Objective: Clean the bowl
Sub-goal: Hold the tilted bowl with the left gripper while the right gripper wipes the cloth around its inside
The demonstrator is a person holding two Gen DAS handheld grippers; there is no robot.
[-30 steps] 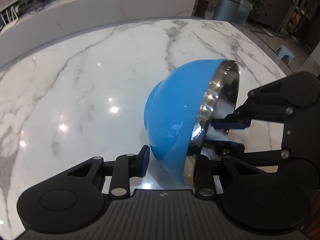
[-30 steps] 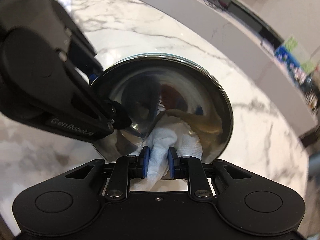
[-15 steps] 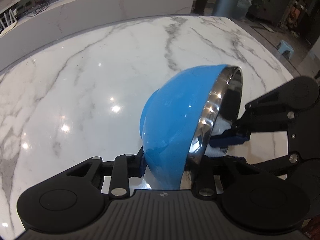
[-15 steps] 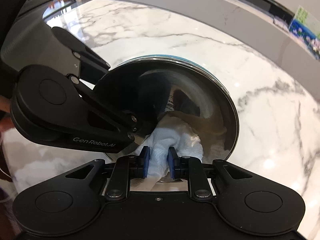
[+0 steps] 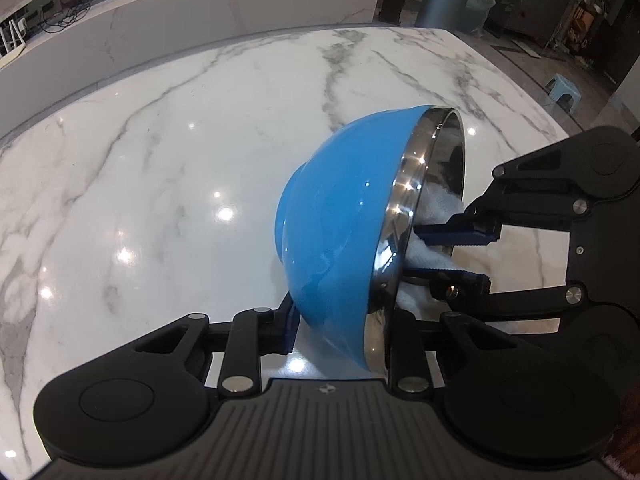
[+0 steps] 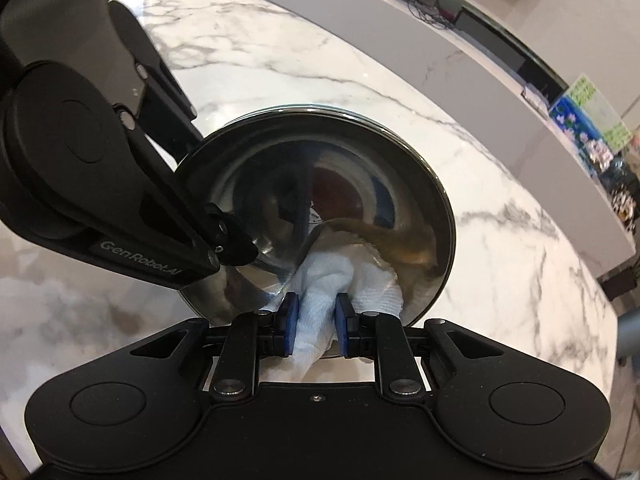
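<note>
We record the bowl (image 5: 340, 232) as glossy blue outside, mirror-silver inside (image 6: 320, 208) with a brown smear. The cloth (image 6: 332, 284) is white. The desk (image 5: 160, 152) is white marble, grey-veined. Both grippers are black with blue pads (image 6: 289, 320).

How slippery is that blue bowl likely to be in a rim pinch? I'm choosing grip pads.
Probably slick: the bowl has a glossy blue shell and mirror-like steel inside. Likely stiff; the left gripper clamps its rim without visible flex. Held tilted on edge, it may pivot when the cloth in the right gripper presses.
</note>
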